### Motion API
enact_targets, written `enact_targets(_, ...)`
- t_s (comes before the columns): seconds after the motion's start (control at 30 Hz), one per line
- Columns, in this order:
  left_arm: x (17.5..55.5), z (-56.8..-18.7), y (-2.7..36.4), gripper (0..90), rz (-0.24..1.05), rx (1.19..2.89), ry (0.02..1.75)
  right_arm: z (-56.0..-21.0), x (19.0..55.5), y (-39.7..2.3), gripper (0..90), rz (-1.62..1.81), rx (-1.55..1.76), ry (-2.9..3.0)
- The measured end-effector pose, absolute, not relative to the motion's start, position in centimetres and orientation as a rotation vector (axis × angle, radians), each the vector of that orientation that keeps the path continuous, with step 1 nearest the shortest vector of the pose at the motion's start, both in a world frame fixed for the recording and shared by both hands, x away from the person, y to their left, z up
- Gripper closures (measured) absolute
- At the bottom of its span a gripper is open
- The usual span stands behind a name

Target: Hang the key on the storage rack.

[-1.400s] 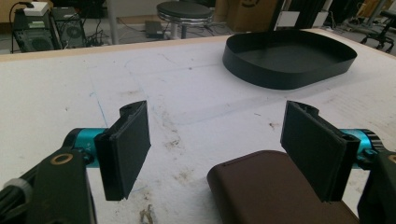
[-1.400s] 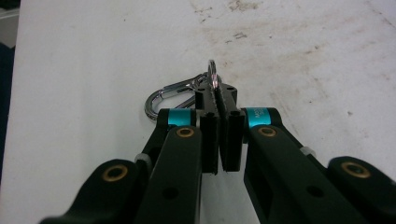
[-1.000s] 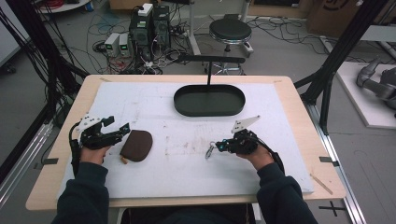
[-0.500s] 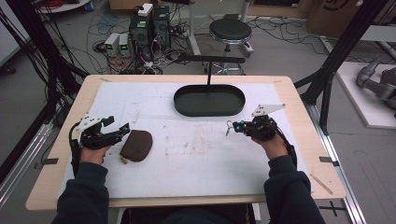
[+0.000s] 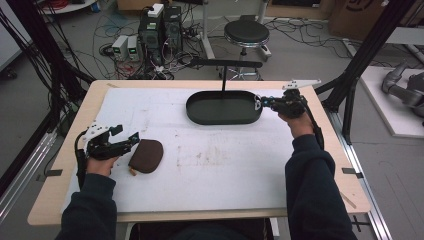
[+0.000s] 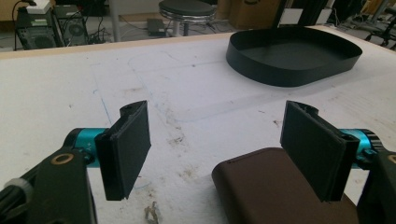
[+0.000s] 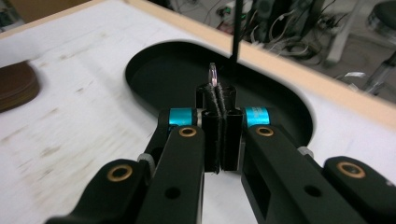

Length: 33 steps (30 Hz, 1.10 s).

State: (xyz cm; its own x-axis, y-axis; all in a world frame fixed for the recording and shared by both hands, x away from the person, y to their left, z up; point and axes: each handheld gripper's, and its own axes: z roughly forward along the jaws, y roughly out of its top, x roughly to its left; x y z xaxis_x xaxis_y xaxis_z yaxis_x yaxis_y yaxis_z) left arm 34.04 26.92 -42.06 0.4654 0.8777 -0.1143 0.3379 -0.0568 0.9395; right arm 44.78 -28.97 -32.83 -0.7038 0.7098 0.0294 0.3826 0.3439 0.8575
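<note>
A brown rounded case (image 5: 146, 156) lies flat on the white mat at the left. My left gripper (image 5: 127, 134) rests just left of it, open; in the left gripper view the case (image 6: 261, 191) lies by the right jaw of that gripper (image 6: 219, 140), partly between the jaws. My right gripper (image 5: 258, 102) hovers at the right end of the black oval tray (image 5: 222, 120). In the right gripper view it (image 7: 216, 93) is shut on a small thin clear object (image 7: 212, 73) that sticks up above the pads, over the tray (image 7: 168, 70).
A thin black post (image 5: 222, 79) with a crossbar rises behind the tray at the far table edge. The white mat (image 5: 210, 165) covers most of the wooden table. A stool (image 5: 246, 32) and computer boxes (image 5: 155, 27) stand on the floor beyond.
My right gripper has travelled from the middle right of the mat, away and rightward, to the tray's right end, staying shut. The left gripper and case have not moved.
</note>
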Motion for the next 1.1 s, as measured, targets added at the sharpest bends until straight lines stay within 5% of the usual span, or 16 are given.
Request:
enact_targets(0.57, 34.1, -42.2, 27.1, 24.3, 0.617, 1.631, 1.085, -30.5, 52.2, -28.6, 90.0, 1.309, 0.935, 2.175)
enact_targets(1.1, 34.1, -42.3, 27.0, 24.4, 0.612, 1.634, 1.085, -31.5, 53.6, -28.0, 89.1, 1.277, 1.012, 2.068)
